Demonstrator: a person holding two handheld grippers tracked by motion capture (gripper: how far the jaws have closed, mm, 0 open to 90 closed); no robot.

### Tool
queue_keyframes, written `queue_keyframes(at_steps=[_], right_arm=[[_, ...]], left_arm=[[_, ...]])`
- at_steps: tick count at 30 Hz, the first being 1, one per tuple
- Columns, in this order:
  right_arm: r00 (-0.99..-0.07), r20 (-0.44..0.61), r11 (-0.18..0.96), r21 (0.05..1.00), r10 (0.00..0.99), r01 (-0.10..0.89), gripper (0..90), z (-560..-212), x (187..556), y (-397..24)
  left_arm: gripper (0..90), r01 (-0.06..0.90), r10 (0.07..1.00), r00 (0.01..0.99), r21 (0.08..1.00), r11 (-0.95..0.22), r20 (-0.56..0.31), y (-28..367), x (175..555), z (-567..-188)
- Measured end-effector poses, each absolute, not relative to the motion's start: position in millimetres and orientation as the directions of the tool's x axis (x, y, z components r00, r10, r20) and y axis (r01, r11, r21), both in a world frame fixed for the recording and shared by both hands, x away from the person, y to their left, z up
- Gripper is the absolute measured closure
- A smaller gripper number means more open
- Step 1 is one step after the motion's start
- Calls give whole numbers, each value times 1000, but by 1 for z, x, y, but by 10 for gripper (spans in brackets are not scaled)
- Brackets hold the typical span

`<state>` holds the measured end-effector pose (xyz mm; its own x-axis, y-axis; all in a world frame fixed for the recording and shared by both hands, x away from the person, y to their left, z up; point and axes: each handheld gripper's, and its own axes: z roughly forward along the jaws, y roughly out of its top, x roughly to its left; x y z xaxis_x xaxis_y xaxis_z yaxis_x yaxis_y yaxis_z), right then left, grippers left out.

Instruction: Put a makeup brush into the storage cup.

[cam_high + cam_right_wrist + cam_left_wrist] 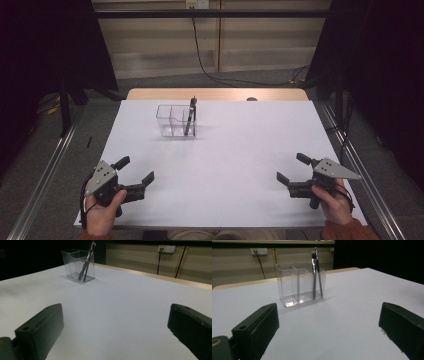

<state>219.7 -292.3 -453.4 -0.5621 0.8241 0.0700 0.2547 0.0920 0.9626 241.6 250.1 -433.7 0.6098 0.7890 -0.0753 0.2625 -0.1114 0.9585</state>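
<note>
1. Dark curtains flank a pale wall with a socket and a black cable at the back of the room, and a desk [225,165] covered in white fills the middle of the high view.
2. On the far half of the desk, left of centre, stands a clear plastic organizer [175,120] with several compartments.
3. A dark pen [190,117] stands in the organizer's right-hand compartment, as the high view shows it, leaning slightly, with its top rising above the rim.
4. The left tool [135,169] sits near the desk's near left corner, held by the person's left hand [102,210], its jaws spread wide with nothing between them.
5. The right tool [292,168] sits near the near right edge, gripped by the right hand [335,202], its jaws likewise spread apart and empty.
6. The organizer and pen lie well apart from both tools, farther up the desk; they are nearer to the left tool than to the right one.
7. In the left gripper view the organizer [299,286] stands ahead between the two black jaws, with the pen [315,275] in its rightmost section.
8. In the right gripper view the organizer [78,265] appears far off at the upper left, the pen [86,263] slanting inside it.
9. Bare white desk lies between each tool and the organizer.
</note>
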Motion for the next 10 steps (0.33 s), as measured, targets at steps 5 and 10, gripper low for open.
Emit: queue_keyframes(at_steps=[5, 10], right_arm=[[-568, 63, 101, 962, 821, 253, 0, -454, 220, -293], [-569, 65, 100, 962, 820, 254, 0, -454, 220, -292]], left_arm=[[29, 257, 789, 610, 959, -117, -68, 248, 241, -433], [29, 258, 790, 611, 957, -136, -53, 248, 242, -434]])
